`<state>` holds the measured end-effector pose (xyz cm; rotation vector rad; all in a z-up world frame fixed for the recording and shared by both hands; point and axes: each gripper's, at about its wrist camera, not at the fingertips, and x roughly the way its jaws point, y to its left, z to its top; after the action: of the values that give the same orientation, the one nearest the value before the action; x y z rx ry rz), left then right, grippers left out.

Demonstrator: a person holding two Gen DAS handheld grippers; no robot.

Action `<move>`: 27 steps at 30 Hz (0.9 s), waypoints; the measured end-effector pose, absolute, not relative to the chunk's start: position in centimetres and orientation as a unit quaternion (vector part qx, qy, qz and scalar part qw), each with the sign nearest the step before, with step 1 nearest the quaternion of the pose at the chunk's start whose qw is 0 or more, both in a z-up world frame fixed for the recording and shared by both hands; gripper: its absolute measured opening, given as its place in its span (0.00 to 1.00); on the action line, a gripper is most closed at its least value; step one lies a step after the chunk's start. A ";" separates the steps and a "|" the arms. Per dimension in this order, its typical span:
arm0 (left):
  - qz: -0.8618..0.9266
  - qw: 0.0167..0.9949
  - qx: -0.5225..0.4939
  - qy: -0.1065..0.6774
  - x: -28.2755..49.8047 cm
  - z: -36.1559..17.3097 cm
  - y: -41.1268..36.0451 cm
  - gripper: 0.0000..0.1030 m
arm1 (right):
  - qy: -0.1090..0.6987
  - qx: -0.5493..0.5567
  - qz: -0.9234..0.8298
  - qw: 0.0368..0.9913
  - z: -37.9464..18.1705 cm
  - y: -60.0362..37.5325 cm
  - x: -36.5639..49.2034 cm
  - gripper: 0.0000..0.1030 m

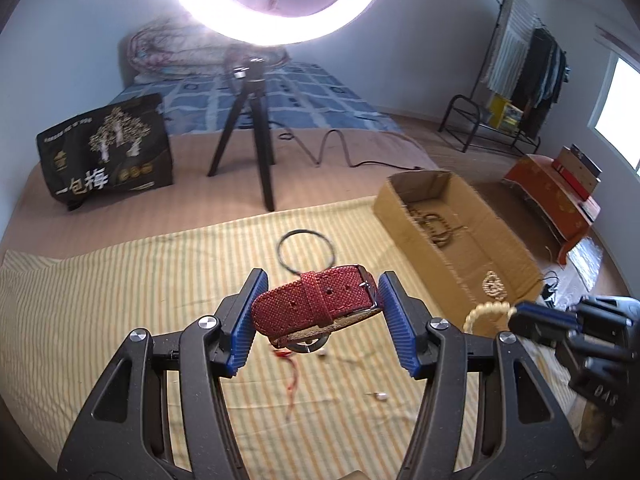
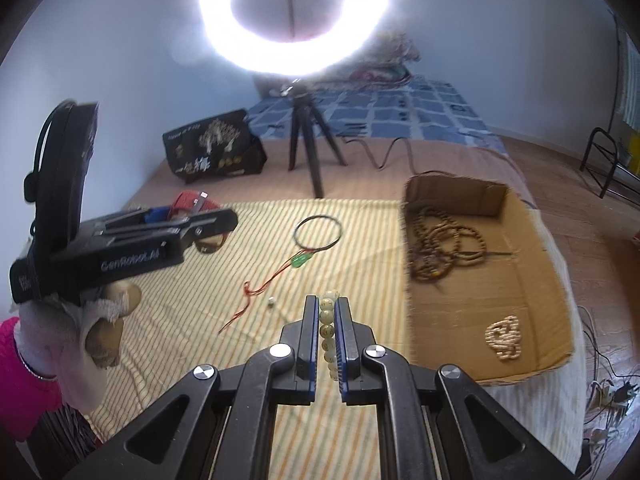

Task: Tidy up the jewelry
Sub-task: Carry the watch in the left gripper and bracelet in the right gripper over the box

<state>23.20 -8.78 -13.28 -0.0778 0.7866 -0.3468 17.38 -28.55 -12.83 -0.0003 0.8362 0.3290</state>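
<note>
1. Behind both claws a bright ring light (image 1: 276, 0) on a black tripod (image 1: 248, 136) stands on the bed, with a black printed bag (image 1: 106, 148) to the left of it and a blue checked bedspread (image 1: 304, 96) further back.
2. Under the claws lies a yellow striped cloth (image 1: 140, 280); ahead and to the right of them sits an open cardboard box (image 2: 532, 280).
3. Inside the box, brown bead strands (image 2: 444, 244) lie heaped at the far end and a small pale bead piece (image 2: 505, 338) lies at the near end.
4. On the cloth ahead of the claws lies a thin black ring (image 2: 318, 232); nearer, a red cord (image 2: 256, 292) with a green pendant (image 2: 303, 259), and a tiny white bead (image 2: 271, 301) just beside the cord.
5. Nothing lies between either claw and the box opening.
6. The left gripper (image 1: 318, 312) stands part open, its blue pads (image 1: 394, 312) pressing on the two ends of a looped red watch strap (image 1: 316, 304), which it holds clear above the cloth.
7. A gloved hand (image 2: 68, 332) with a pink sleeve (image 2: 20, 376) carries that gripper, seen to the left of the right claw.
8. The right gripper (image 2: 329, 340) is clenched nearly to its closest on a cream bead bracelet (image 2: 328, 328), whose beads run in a line between its pads; in the left wrist view the bracelet's free arc sticks out from the fingertips.
</note>
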 end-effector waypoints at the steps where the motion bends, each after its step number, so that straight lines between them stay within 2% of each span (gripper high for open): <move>1: -0.173 0.908 -0.037 0.379 23.1 -13.1 -9.3 0.57 | 0.402 0.001 0.156 0.902 -12.6 -29.0 17.4 0.05; 14: -0.227 0.900 -0.029 0.371 22.9 -12.1 -16.2 0.57 | 0.379 0.022 0.098 0.920 -10.7 -36.4 19.3 0.05; 27: -0.256 0.891 -0.023 0.375 24.2 -13.3 -22.5 0.57 | 0.387 0.023 0.066 0.920 -12.1 -40.8 23.2 0.05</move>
<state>24.16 -22.49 -13.35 -0.0473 0.7777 -0.5311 23.17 -40.77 -12.08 0.0477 0.7949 0.1352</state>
